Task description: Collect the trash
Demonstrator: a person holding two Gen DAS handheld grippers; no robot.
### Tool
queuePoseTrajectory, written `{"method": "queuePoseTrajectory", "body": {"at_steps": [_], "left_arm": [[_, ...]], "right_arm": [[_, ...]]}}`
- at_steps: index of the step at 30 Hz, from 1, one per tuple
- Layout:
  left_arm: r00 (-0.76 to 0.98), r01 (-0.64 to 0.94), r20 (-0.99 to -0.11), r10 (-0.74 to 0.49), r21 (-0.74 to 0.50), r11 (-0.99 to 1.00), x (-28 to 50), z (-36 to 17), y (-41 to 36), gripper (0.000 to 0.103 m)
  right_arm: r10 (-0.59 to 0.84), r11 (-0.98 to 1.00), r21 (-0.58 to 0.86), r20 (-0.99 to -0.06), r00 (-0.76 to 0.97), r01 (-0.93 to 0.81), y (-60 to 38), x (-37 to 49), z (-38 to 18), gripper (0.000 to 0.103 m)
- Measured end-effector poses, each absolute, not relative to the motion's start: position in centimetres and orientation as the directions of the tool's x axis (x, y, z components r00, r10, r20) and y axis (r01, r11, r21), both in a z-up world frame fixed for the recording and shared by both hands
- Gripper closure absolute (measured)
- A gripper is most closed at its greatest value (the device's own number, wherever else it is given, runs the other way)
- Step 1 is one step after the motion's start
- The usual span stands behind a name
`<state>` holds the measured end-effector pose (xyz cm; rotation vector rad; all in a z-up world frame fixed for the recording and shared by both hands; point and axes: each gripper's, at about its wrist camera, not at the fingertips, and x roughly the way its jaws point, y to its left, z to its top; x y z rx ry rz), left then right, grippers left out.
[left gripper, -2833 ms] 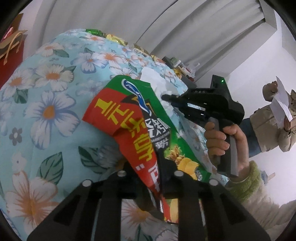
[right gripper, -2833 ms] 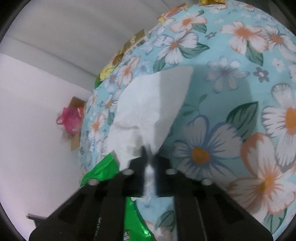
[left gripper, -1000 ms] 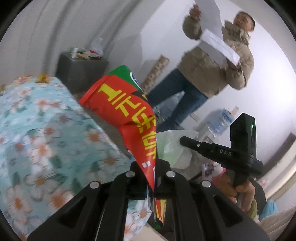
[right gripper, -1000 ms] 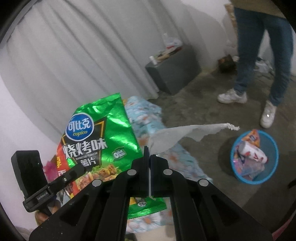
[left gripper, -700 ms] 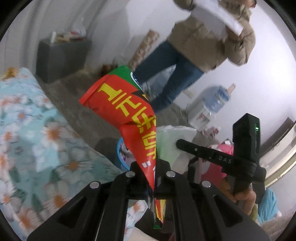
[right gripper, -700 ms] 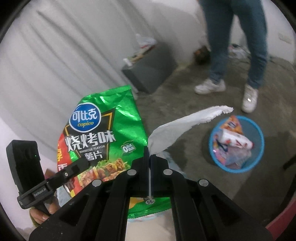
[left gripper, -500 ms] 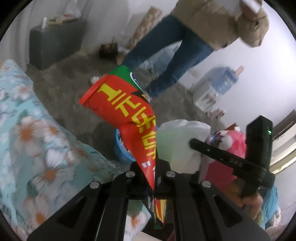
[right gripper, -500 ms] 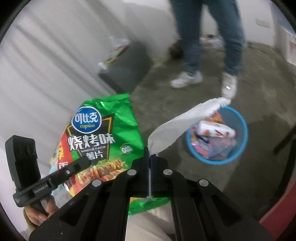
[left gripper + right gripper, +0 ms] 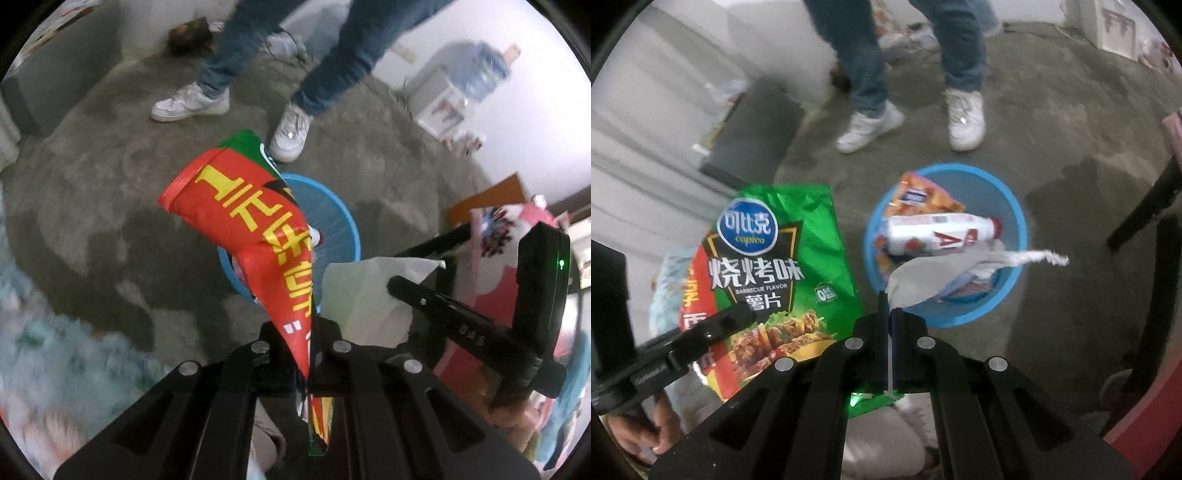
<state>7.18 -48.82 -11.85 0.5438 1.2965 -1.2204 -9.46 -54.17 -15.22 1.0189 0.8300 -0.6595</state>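
Observation:
My left gripper (image 9: 309,334) is shut on a green and red chip bag (image 9: 255,236), held upright above the floor; the bag also shows in the right wrist view (image 9: 775,273). My right gripper (image 9: 889,314) is shut on a white tissue (image 9: 945,273) that trails out over a blue trash basket (image 9: 1015,221). The basket holds a white bottle (image 9: 942,230) and an orange wrapper (image 9: 916,195). In the left wrist view the basket (image 9: 340,225) lies behind the bag, and the tissue (image 9: 365,295) and right gripper (image 9: 391,285) are at right.
A person in jeans and white sneakers (image 9: 964,118) stands just beyond the basket on the grey concrete floor. A grey cabinet (image 9: 750,136) stands at the left by the curtain. A black chair leg (image 9: 1141,210) is at the right. A water dispenser (image 9: 454,88) stands far right.
Both grippers have swung away from the floral bed and down toward the floor. The blue basket is now closer and directly beneath the tissue and beside the chip bag.

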Motion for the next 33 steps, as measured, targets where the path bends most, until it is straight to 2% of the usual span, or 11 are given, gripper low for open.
{"method": "queuePoseTrajectory", "body": {"at_steps": [6, 9, 11, 13, 14, 16, 19, 22, 27, 33], "left_arm": [[-0.175, 0.910, -0.956, -0.235, -0.248, 0.333, 6.7, -17.1, -54.1, 0.095], [-0.172, 0.920, -0.963, -0.206, -0.231, 0.315, 6.3, -19.1, -56.3, 0.095], [-0.195, 0.915, -0.959, -0.204, -0.253, 0.316, 6.0, -20.2, -57.3, 0.092], [-0.207, 0.910, -0.958, -0.197, -0.262, 0.321, 5.8, -20.9, -57.9, 0.081], [-0.211, 0.908, -0.957, -0.198, -0.267, 0.322, 5.7, -21.2, -58.1, 0.077], [-0.222, 0.904, -0.952, -0.213, -0.283, 0.322, 5.4, -21.2, -58.6, 0.063], [-0.251, 0.888, -0.933, -0.258, -0.328, 0.321, 5.6, -20.6, -58.7, 0.056], [-0.247, 0.879, -0.925, -0.289, -0.340, 0.336, 6.1, -19.7, -58.8, 0.052], [-0.200, 0.870, -0.923, -0.329, -0.322, 0.375, 7.2, -17.7, -58.0, 0.051], [-0.125, 0.879, -0.894, -0.429, -0.301, 0.371, 9.4, -12.2, -55.6, 0.043]], "right_arm": [[-0.050, 0.325, 0.445, -0.873, 0.485, 0.835, -57.4, -8.7, -20.1, 0.103], [-0.016, 0.287, 0.446, -0.883, 0.470, 0.848, -58.7, -8.3, -22.5, 0.098], [0.018, 0.276, 0.449, -0.886, 0.463, 0.850, -59.4, -7.9, -24.2, 0.092], [0.042, 0.253, 0.435, -0.897, 0.439, 0.864, -59.8, -8.0, -25.9, 0.073], [0.045, 0.242, 0.426, -0.902, 0.429, 0.871, -60.0, -8.2, -26.3, 0.070], [0.044, 0.217, 0.425, -0.904, 0.426, 0.879, -60.0, -8.9, -26.6, 0.065], [0.017, 0.197, 0.444, -0.893, 0.450, 0.874, -59.6, -10.5, -25.8, 0.059], [-0.013, 0.200, 0.450, -0.887, 0.461, 0.871, -59.3, -11.6, -24.6, 0.056], [-0.057, 0.197, 0.490, -0.859, 0.509, 0.849, -58.8, -12.9, -22.5, 0.056], [-0.070, 0.314, 0.526, -0.817, 0.572, 0.790, -57.1, -10.8, -19.9, 0.054]]}}
